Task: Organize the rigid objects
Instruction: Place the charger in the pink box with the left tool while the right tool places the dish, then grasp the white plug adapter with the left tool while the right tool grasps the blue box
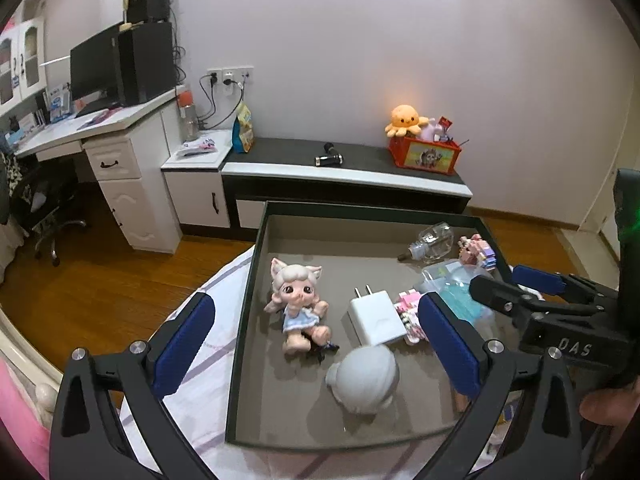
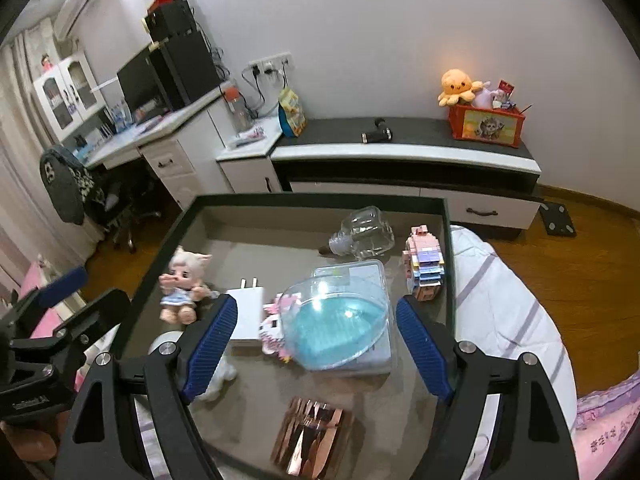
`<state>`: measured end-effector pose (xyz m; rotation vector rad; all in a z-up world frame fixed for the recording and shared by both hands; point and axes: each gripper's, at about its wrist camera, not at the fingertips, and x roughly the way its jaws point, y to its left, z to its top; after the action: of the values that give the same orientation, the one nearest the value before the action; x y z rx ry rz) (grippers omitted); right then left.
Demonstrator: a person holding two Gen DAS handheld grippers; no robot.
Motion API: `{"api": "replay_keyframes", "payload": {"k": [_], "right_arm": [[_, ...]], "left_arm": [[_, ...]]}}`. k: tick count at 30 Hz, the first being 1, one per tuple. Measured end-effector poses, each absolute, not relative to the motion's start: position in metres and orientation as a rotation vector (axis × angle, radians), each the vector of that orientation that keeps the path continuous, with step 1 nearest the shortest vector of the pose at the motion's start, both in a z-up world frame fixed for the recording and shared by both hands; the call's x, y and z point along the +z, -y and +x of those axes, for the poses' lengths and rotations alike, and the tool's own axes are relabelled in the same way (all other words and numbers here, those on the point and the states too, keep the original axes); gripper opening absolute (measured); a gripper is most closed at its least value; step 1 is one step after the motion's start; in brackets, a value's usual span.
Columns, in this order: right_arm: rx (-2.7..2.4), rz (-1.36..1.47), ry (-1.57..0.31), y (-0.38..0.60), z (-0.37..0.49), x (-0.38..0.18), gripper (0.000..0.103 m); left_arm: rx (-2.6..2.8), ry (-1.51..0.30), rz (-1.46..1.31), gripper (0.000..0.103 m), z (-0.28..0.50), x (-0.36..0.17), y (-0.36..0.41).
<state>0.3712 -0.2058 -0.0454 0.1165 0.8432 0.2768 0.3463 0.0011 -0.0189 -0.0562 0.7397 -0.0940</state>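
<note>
A dark-rimmed tray (image 1: pixel 256 240) (image 2: pixel 448 240) on the bed holds a doll (image 1: pixel 298 304) (image 2: pixel 182 290), a white charger (image 1: pixel 378 316) (image 2: pixel 246 316), a white figurine (image 1: pixel 366 376), a glass bottle (image 1: pixel 432 242) (image 2: pixel 362 234), pink block toys (image 1: pixel 478 250) (image 2: pixel 424 264), a clear box with a blue dome (image 2: pixel 344 316) (image 1: pixel 456 292) and a copper foil box (image 2: pixel 312 438). My left gripper (image 1: pixel 316 344) is open above the doll and the charger. My right gripper (image 2: pixel 316 344) is open around the clear box, its fingers apart from it.
The tray lies on a white striped bedsheet (image 2: pixel 500 304). Beyond it stand a low black-and-white cabinet (image 1: pixel 344 176) with an orange toy bin (image 1: pixel 426 154), a white desk (image 1: pixel 120 148) with a monitor, and an office chair (image 1: pixel 44 208) on the wood floor.
</note>
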Motion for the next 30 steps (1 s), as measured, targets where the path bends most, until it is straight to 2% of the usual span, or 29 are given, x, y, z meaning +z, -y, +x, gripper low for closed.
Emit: {"api": "replay_keyframes", "payload": {"k": [7,17,30], "right_arm": [[0.288,0.162,-0.776,0.217,0.319,-0.027,0.083],[0.235,0.124,-0.703,0.245,0.223,-0.027,0.083],[0.181,0.161,-0.75,0.271,0.161,-0.057,0.083]], "left_arm": [[-0.109,-0.707,-0.077,0.103,0.301,-0.009,-0.005],[-0.112,-0.729,-0.083,0.103,0.236,-0.022,-0.004],[-0.106,-0.775,-0.119,0.103,0.164,-0.044,0.002]]}}
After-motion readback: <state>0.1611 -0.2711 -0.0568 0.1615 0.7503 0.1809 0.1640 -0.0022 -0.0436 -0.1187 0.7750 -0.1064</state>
